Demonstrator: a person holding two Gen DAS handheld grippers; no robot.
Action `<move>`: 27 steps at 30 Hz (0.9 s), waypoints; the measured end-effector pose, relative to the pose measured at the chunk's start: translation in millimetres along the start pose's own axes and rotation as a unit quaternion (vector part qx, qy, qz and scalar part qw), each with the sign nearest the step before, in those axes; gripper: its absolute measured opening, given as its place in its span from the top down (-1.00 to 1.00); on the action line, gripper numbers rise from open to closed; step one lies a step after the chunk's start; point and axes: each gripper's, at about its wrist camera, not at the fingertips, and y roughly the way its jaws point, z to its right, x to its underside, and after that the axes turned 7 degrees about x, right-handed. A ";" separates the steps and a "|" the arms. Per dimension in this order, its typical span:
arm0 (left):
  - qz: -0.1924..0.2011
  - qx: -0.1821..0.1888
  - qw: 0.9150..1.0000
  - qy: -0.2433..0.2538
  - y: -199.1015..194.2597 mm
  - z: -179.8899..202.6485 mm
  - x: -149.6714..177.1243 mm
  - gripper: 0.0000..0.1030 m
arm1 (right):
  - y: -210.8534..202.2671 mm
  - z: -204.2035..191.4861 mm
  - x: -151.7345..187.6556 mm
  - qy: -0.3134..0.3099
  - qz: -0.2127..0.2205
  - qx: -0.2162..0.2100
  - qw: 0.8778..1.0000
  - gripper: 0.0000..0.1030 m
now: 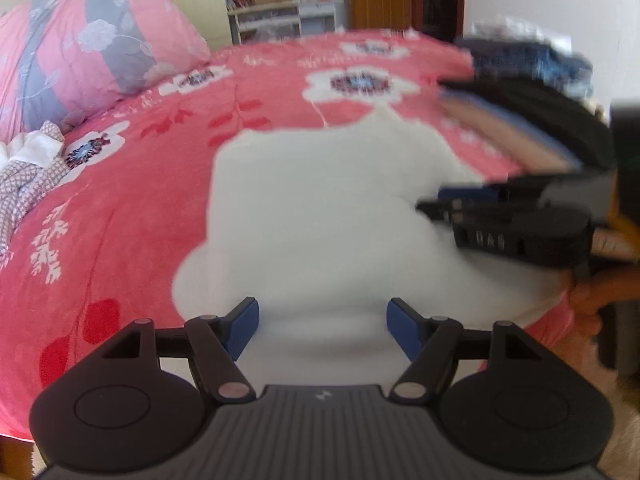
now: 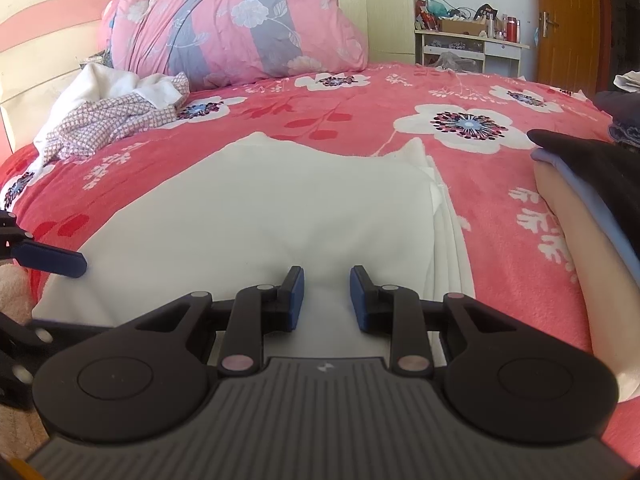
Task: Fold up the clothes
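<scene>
Here: white garment (image 2: 280, 208), partly folded, flat on pink floral bed (image 2: 500, 216), near its front edge. Left tool (image 1: 322, 330) wide apart, released, over garment's near hem. Right tool (image 2: 327, 298) narrowly parted, nothing clamped. Next, by judgement: pinch near hem, fold toward pillow (image 2: 240, 20).

White garment (image 2: 280, 208): smooth matt cloth. Bedspread (image 2: 480, 92) beneath it: fuzzy fleece. Gripper bodies: matt black plastic; pads (image 2: 297, 300) matt blue. Door (image 2: 568, 20) beyond bedspread: glossy wood.

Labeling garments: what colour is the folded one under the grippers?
Plain white garment, clearest in the right wrist view.
</scene>
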 end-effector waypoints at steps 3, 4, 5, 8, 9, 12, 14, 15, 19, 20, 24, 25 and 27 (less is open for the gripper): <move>0.027 0.021 0.998 -0.045 -9.3 -26.9 -7.7 -0.41 | 0.2 2.6 0.1 0.005 0.002 -0.006 1.000 0.52; 0.031 0.028 0.997 -0.068 -9.3 -38.7 -11.5 -0.41 | 0.1 3.7 -0.4 0.007 0.001 -0.009 1.000 0.52; 0.034 0.035 0.995 -0.091 -8.8 -50.7 -15.2 -0.41 | -1.5 6.5 -2.4 0.015 0.000 -0.017 1.000 0.51; 0.033 0.065 0.985 -0.156 4.2 -91.4 -18.9 -0.40 | -10.6 19.4 -10.2 0.051 0.004 -0.044 0.998 0.29; 0.033 0.084 0.981 -0.170 9.8 -104.3 -18.1 -0.40 | -19.1 27.4 -13.0 0.074 0.022 -0.050 0.996 0.11; 0.019 0.162 0.965 -0.206 31.2 -135.4 -11.7 -0.40 | -36.1 59.0 -17.5 0.136 0.056 -0.057 0.988 -0.12; 0.012 0.200 0.953 -0.225 46.1 -146.9 -7.9 -0.40 | -33.4 81.1 -15.9 0.175 0.038 -0.056 0.982 -0.21; 0.009 0.216 0.948 -0.235 53.7 -151.7 -6.1 -0.39 | -29.3 91.4 -13.8 0.195 0.022 -0.056 0.979 -0.22; 0.002 0.248 0.933 -0.260 80.3 -161.3 -5.1 -0.36 | -1.2 112.3 2.4 0.248 -0.056 -0.077 0.964 -0.24; 0.002 0.257 0.930 -0.263 85.3 -164.0 -7.9 -0.36 | 4.7 111.7 4.4 0.253 -0.067 -0.090 0.961 -0.25; -0.002 0.289 0.917 -0.274 105.6 -175.1 -18.8 -0.32 | 23.7 110.6 -2.5 0.270 -0.087 -0.113 0.952 -0.40; -0.004 0.296 0.915 -0.275 110.6 -177.6 -21.6 -0.31 | 29.8 113.9 -5.0 0.282 -0.091 -0.120 0.948 -0.40; -0.006 0.310 0.910 -0.276 119.5 -181.0 -26.7 -0.30 | 42.1 120.1 -10.1 0.304 -0.099 -0.133 0.938 -0.40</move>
